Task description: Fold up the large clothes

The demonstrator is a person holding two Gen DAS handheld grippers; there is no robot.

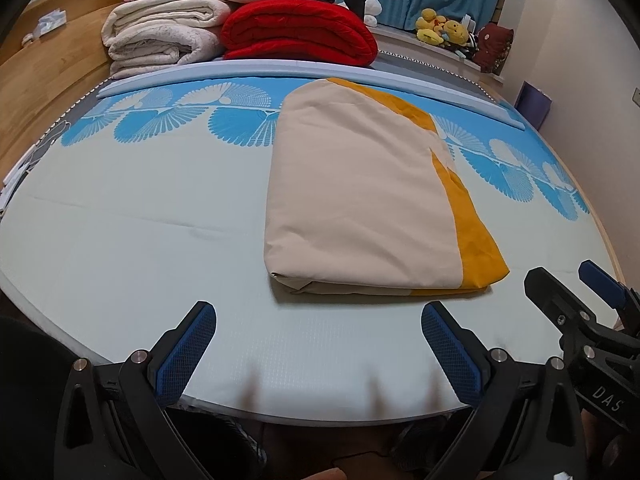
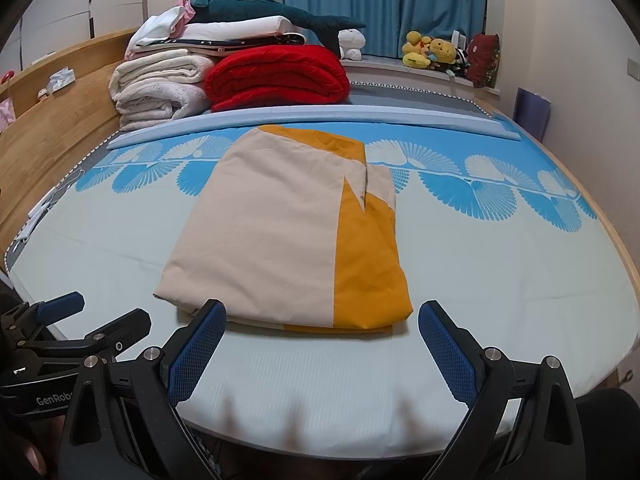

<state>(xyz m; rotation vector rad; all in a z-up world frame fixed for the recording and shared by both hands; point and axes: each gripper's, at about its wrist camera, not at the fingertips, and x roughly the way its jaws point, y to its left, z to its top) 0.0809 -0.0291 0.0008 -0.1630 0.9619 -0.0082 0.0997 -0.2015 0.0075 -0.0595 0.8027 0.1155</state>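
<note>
A beige and mustard-yellow cloth (image 1: 360, 200) (image 2: 288, 236) lies folded into a thick rectangle on the pale mat (image 1: 140, 240) (image 2: 500, 280) that covers the bed. My left gripper (image 1: 318, 314) hovers open over the mat's near edge, just short of the cloth's near fold, with nothing between its blue pads. My right gripper (image 2: 322, 310) is open too, its fingers straddling the cloth's near yellow corner without touching it. Each gripper shows at the edge of the other's view, the right gripper (image 1: 568, 284) at right, the left gripper (image 2: 104, 316) at left.
Folded cream blankets (image 1: 160, 28) (image 2: 160, 80), a red quilt (image 1: 300, 28) (image 2: 276, 76) and stacked linens sit at the bed's far end behind a blue foam strip (image 2: 312, 114). A wooden headboard (image 1: 44, 92) runs along the left. Plush toys (image 2: 432, 52) line the window ledge.
</note>
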